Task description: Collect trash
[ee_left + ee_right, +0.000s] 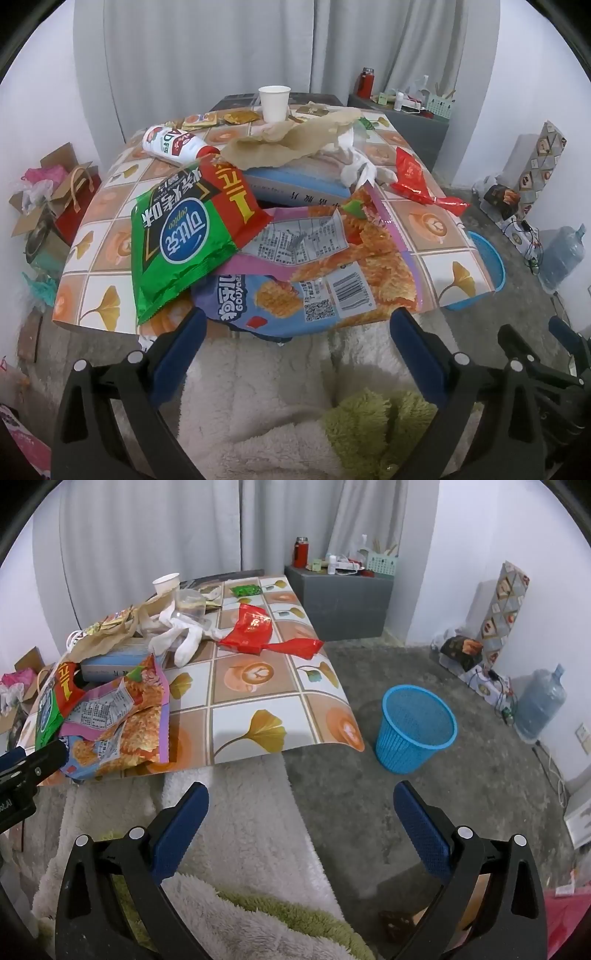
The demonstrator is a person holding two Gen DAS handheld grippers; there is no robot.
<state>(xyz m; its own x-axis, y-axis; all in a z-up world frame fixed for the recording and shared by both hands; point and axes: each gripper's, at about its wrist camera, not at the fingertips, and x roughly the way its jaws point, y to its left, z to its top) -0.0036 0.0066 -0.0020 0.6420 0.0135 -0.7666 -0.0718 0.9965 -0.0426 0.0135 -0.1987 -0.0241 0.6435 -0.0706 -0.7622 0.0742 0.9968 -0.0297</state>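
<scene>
A low table (436, 225) (258, 686) with a patterned cloth holds trash. A green snack bag (184, 240) lies on a large torn orange and purple snack bag (332, 266) (122, 720) at the near edge. Behind them are a book (295, 184), brown paper (295, 140), a white bottle (173, 144), a paper cup (274, 101) and a red wrapper (417, 181) (258, 631). A blue mesh bin (415, 727) stands on the floor right of the table. My left gripper (299, 336) is open, just short of the torn bag. My right gripper (299, 812) is open and empty, over the floor.
A fluffy white and green blanket (236, 849) lies below both grippers. White socks (184, 638) and a clear cup (190, 605) lie on the table. A grey cabinet (343, 598), a water jug (539, 701) and boxes (48, 199) stand around the room.
</scene>
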